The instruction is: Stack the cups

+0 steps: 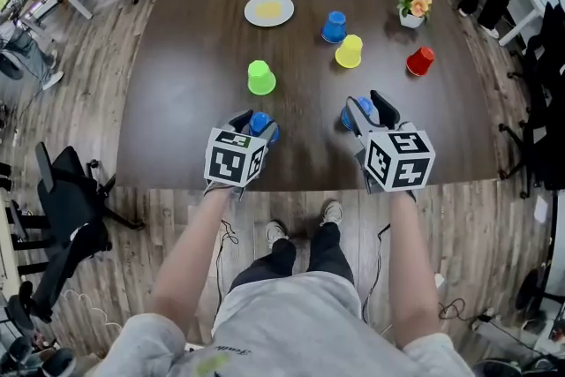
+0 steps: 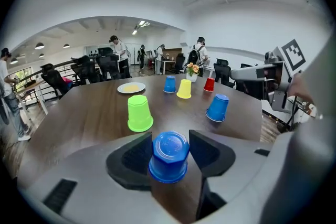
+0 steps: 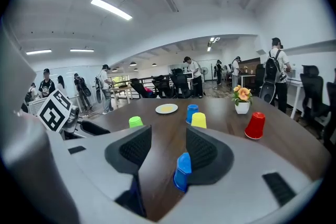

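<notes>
Head view: six cups point(image 1: 261, 77), three of them blue.

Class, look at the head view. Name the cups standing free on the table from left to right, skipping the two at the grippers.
green cup → far blue cup → yellow cup → red cup
</notes>
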Tool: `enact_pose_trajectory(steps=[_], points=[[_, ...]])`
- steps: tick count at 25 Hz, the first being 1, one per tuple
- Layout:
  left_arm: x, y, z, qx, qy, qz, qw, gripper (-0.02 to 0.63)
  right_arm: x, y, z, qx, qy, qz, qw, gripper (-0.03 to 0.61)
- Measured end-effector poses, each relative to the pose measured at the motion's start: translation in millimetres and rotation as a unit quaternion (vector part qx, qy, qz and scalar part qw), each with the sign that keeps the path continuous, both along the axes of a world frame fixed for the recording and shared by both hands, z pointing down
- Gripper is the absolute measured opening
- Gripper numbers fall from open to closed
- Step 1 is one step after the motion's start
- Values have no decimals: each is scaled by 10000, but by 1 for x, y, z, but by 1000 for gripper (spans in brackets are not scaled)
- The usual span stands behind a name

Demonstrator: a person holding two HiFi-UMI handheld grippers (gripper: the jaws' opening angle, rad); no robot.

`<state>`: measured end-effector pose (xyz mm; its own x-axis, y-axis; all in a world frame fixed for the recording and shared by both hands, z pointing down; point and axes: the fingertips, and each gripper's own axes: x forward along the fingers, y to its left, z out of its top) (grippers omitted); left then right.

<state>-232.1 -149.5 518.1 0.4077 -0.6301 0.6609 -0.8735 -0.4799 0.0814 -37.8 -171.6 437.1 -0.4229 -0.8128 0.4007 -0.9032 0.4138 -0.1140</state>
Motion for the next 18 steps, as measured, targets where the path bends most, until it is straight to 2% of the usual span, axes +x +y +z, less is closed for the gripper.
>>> enact_pose_trajectory(steps=[10, 18], points=[[89, -26, -10, 185, 45, 578, 9981, 219, 38, 0, 13, -81, 57, 116, 9999, 192], [139, -42, -2, 112, -11, 723, 9973, 219, 67, -14, 26, -214, 13, 57, 9998, 192]])
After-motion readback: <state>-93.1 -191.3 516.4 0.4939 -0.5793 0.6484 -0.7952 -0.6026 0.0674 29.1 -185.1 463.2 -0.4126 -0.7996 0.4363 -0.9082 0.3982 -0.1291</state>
